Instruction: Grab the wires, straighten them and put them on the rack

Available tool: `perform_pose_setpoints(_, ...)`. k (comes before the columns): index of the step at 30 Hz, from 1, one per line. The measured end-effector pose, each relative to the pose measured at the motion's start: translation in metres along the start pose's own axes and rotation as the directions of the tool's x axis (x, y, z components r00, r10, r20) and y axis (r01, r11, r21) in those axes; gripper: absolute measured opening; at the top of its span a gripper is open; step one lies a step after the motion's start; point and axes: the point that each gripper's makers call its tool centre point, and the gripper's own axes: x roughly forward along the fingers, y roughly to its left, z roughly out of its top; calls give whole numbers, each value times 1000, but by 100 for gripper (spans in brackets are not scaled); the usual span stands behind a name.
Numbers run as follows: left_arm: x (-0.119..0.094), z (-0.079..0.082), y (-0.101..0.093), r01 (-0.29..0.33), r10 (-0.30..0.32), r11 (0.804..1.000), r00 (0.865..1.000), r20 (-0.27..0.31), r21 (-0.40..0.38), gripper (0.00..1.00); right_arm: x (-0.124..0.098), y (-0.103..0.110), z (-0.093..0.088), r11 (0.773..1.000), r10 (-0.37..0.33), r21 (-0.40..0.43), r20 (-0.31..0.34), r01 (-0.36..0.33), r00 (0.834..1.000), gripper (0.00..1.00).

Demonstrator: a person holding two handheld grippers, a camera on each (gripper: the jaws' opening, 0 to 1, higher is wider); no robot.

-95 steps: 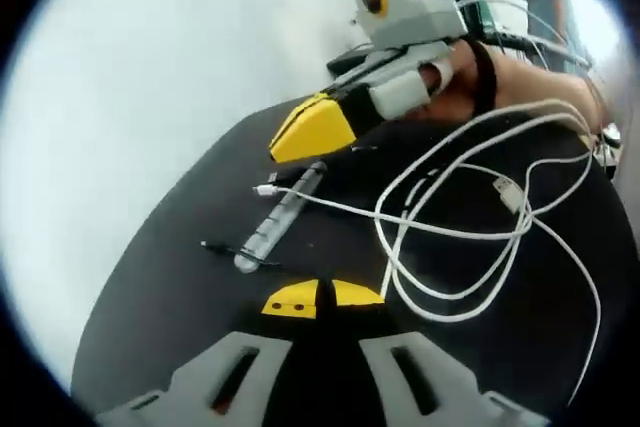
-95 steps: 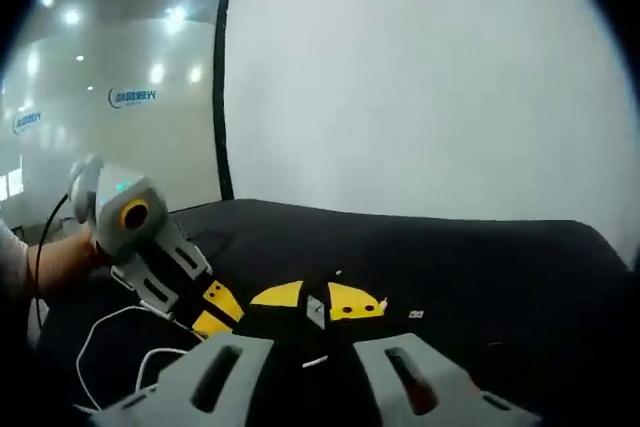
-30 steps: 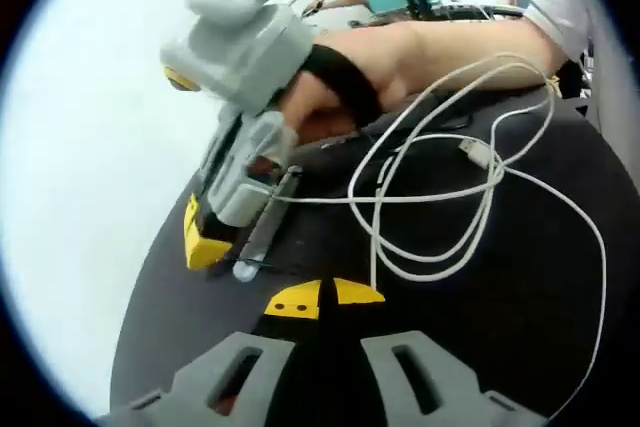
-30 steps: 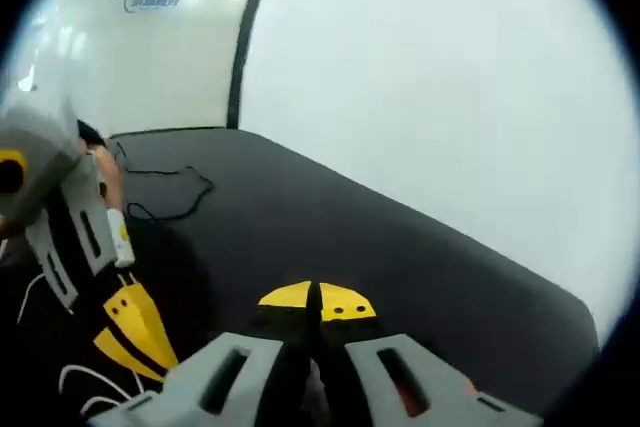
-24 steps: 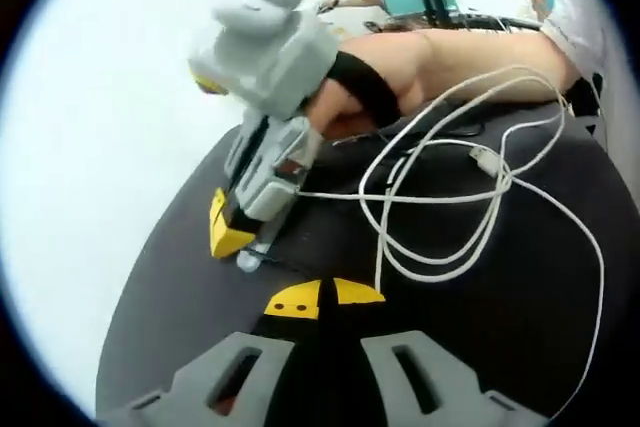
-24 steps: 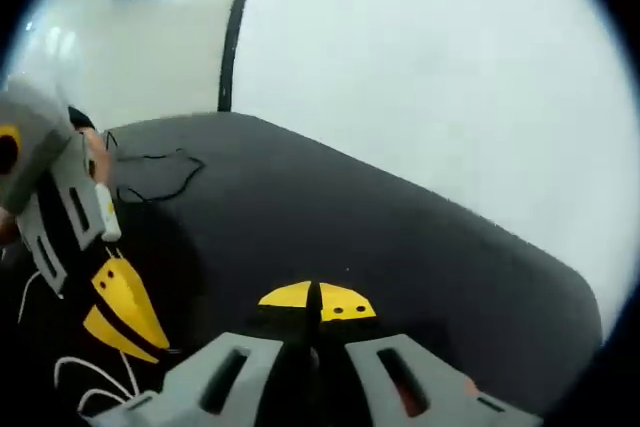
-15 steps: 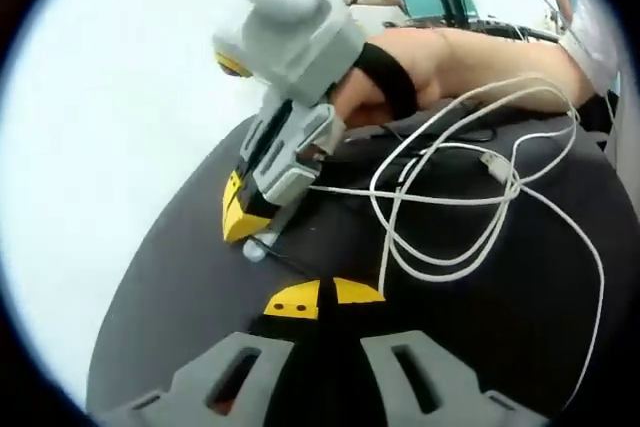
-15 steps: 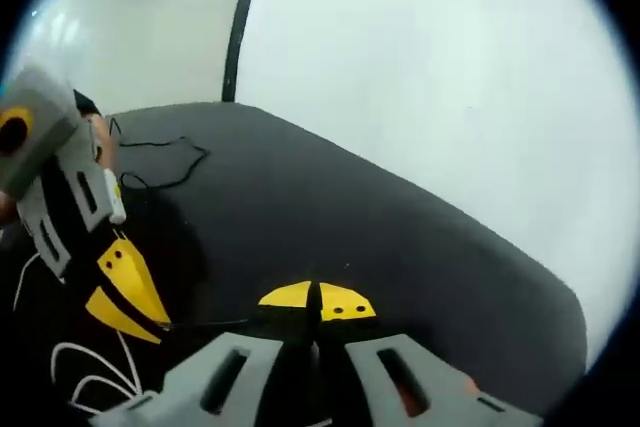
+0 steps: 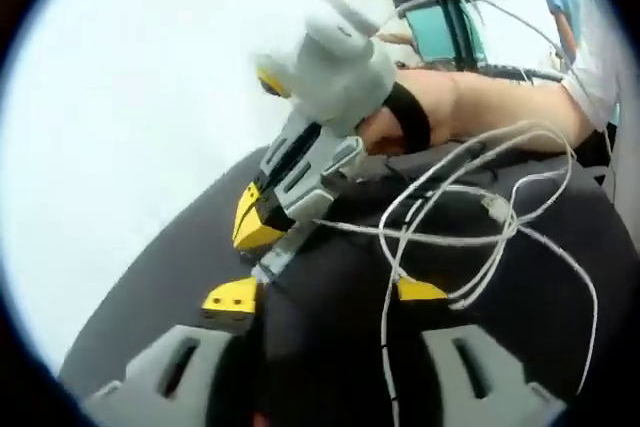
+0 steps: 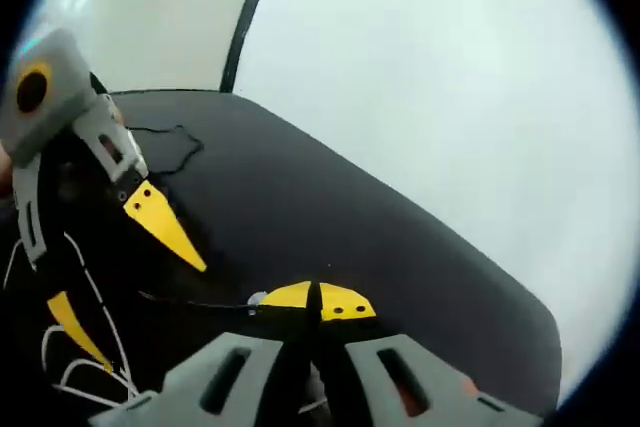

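On my left gripper view, my left gripper (image 9: 325,297) has its yellow-tipped jaws spread wide, hovering over a black table (image 9: 170,277). A loose tangle of white wires (image 9: 470,247) lies on the table ahead, one strand running down between my jaws. My right gripper (image 9: 262,230), held in a person's hand (image 9: 400,127), comes in from above with its tips at the grey cable rack (image 9: 275,262) and its jaws pressed together; I cannot tell whether they pinch it. On my right gripper view, its yellow tips (image 10: 318,301) meet, and a thin black cable (image 10: 165,162) lies farther off.
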Motion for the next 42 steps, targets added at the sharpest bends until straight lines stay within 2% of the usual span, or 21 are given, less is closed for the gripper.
perform_pose_setpoints(1,1,0,0,-2,2,1000,1000,-6,-5,56,-1,6,2,1000,24,-1,10,-24,1000,0)
perform_pose_setpoints(2,2,0,-1,-2,2,1000,1000,-8,-6,51,-1,14,4,998,62,21,15,-63,998,0)
perform_pose_setpoints(3,2,0,0,-10,10,1000,1000,-13,-6,37,0,17,2,996,85,28,2,-85,996,0)
perform_pose_setpoints(4,2,-1,3,-27,26,1000,999,-28,-7,22,0,17,3,997,78,25,0,-78,997,0)
perform_pose_setpoints(5,0,-7,7,-47,48,999,996,-76,15,9,1,17,-1,997,71,9,-25,-71,997,0)
perform_pose_setpoints(6,1,-10,10,-55,60,997,993,-104,57,5,1,17,-5,997,67,-22,-47,-68,997,0)
perform_pose_setpoints(7,3,-11,11,-60,67,995,993,-101,77,6,3,18,-11,997,67,-41,-79,-70,995,0)
perform_pose_setpoints(8,6,-10,8,-52,60,995,994,-87,85,8,5,19,-9,997,64,-30,-58,-66,996,0)
perform_pose_setpoints(10,9,-10,9,-49,53,997,997,-61,62,10,3,19,-9,998,66,-20,-66,-67,996,0)
perform_pose_setpoints(13,13,-17,6,-42,47,997,995,-93,58,10,3,19,-8,997,66,-41,-81,-69,995,0)
perform_pose_setpoints(16,15,-13,7,-44,48,998,995,-92,50,8,0,20,-8,994,66,-75,-114,-75,991,0)
perform_pose_setpoints(18,14,-12,6,-46,49,998,995,-85,39,8,-5,24,-11,988,65,-128,-146,-84,987,0)
perform_pose_setpoints(26,7,-12,14,-83,86,996,993,-83,41,11,-2,25,-13,986,76,-136,-160,-98,984,0)
perform_pose_setpoints(28,-1,-12,22,-107,107,994,991,-82,3,12,-2,26,-14,984,85,-140,-159,-108,984,0)
perform_pose_setpoints(29,-6,-9,27,-120,117,991,991,-59,-52,13,-2,26,-14,983,94,-142,-159,-117,983,0)
perform_pose_setpoints(32,-6,-6,35,-110,106,987,994,-34,-115,15,-1,28,-15,979,95,-164,-164,-123,982,0)
perform_pose_setpoints(35,8,-10,23,-74,69,991,996,-52,-110,19,-1,28,-14,974,80,-195,-181,-116,980,0)
perform_pose_setpoints(36,8,-11,14,-76,70,991,996,-52,-110,19,-1,28,-14,968,75,-220,-191,-118,979,0)
perform_pose_setpoints(39,21,-8,11,-59,53,990,997,-48,-129,18,1,25,-13,977,58,-191,-207,-98,977,0)
perform_pose_setpoints(42,31,-15,9,-47,35,989,996,-87,-138,12,0,23,-14,992,68,-93,-205,-88,976,0)
